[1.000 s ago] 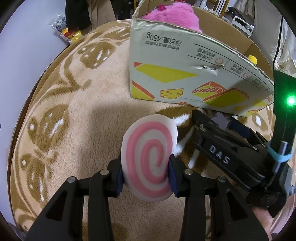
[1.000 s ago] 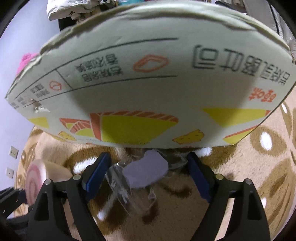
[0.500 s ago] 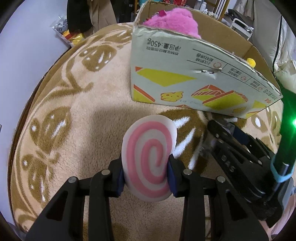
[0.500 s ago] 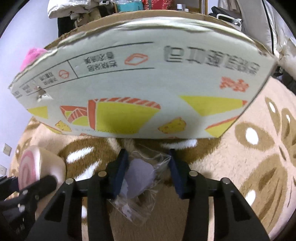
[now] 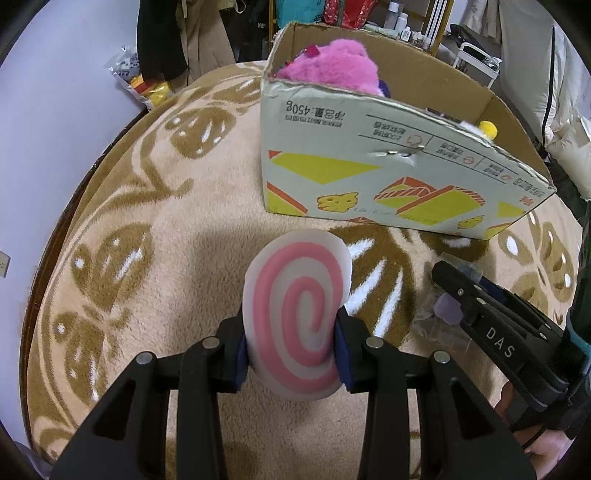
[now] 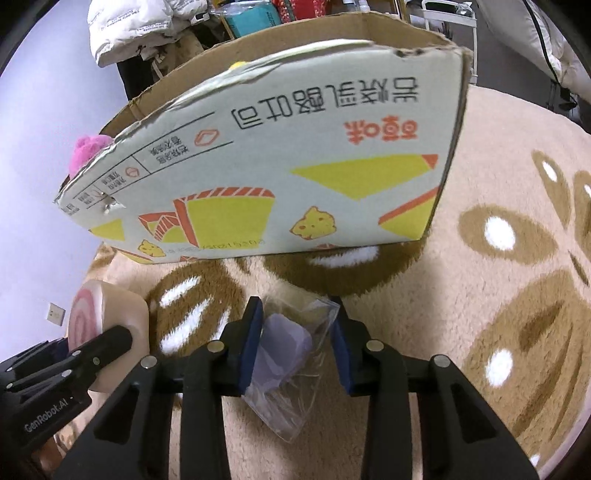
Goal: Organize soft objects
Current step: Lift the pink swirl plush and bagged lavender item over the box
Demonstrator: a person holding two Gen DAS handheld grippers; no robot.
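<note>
My left gripper (image 5: 291, 347) is shut on a pink-and-white swirl cushion (image 5: 299, 317), held upright above the rug. The cushion shows side-on at the left of the right wrist view (image 6: 110, 314). The jaws of my right gripper (image 6: 297, 332) are closing on a clear plastic bag holding a soft purple piece (image 6: 284, 339). Both blue pads touch the bag. An open cardboard box (image 5: 369, 177) stands just beyond both grippers, its printed front wall (image 6: 295, 147) facing me. Inside it are a pink plush (image 5: 332, 62) and a yellow pompom (image 5: 487, 129).
A beige rug with brown leaf patterns (image 5: 129, 229) covers the floor, its edge curving along the white wall on the left. A bag of packets (image 5: 144, 81) and hanging clothes lie behind the box. A white padded jacket (image 6: 140, 22) sits at the back.
The right gripper's jaws have closed in from wide apart onto the bagged purple piece and drawn back from the box with it. The left gripper still holds the swirl cushion.
</note>
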